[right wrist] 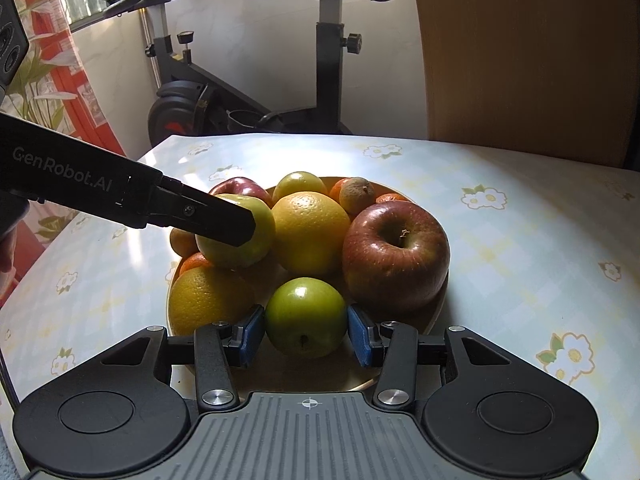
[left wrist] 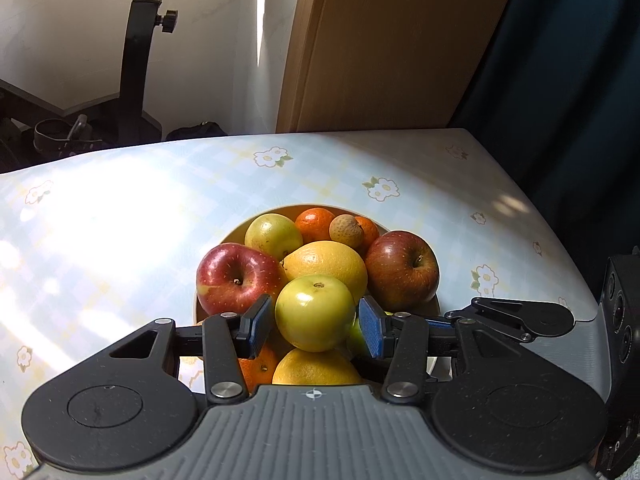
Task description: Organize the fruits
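A tan plate (right wrist: 400,372) on the flowered table holds a heap of fruit: red apples (left wrist: 236,276) (right wrist: 396,252), oranges (right wrist: 310,232), small tangerines and green apples. My left gripper (left wrist: 316,324) is shut on a yellow-green apple (left wrist: 314,312) on top of the heap; the same apple (right wrist: 236,236) shows in the right wrist view behind the left gripper's black finger (right wrist: 208,220). My right gripper (right wrist: 306,330) is shut on a green apple (right wrist: 306,320) at the plate's near edge; both blue pads touch its sides.
The table (right wrist: 520,220) has a pale checked cloth with flowers. An exercise bike (right wrist: 256,80) stands beyond its far edge, with a wooden panel (right wrist: 520,48) at the back right. The right gripper's body (left wrist: 620,320) shows at the right edge of the left wrist view.
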### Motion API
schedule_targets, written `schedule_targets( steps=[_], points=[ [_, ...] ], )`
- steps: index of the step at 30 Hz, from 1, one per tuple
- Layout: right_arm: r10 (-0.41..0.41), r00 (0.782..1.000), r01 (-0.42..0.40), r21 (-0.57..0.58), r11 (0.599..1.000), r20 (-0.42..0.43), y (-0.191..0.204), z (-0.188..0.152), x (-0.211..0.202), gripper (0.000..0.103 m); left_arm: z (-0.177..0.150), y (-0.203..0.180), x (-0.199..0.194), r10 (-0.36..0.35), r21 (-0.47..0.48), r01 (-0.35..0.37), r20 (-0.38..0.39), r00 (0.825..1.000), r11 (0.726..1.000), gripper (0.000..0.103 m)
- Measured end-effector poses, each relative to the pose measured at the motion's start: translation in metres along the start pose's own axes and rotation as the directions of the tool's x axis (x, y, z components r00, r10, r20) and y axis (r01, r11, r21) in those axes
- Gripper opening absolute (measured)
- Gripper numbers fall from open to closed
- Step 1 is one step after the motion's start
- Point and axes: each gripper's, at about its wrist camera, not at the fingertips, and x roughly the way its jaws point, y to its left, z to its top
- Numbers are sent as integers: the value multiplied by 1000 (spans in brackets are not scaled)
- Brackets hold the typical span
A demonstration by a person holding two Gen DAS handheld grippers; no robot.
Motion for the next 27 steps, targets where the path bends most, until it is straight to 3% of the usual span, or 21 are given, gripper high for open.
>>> schedule_targets(
  steps=[15,27],
  points=[
    [-38,999,39,-32,999,22,11,5,-19,43,-5,1,-25,36,-18,-35,55,998,999,51],
    [-131,985,126,55,991,109,6,7,-66,46,-18,8,-72,104,-22,-102,153,983,995,64]
  ],
)
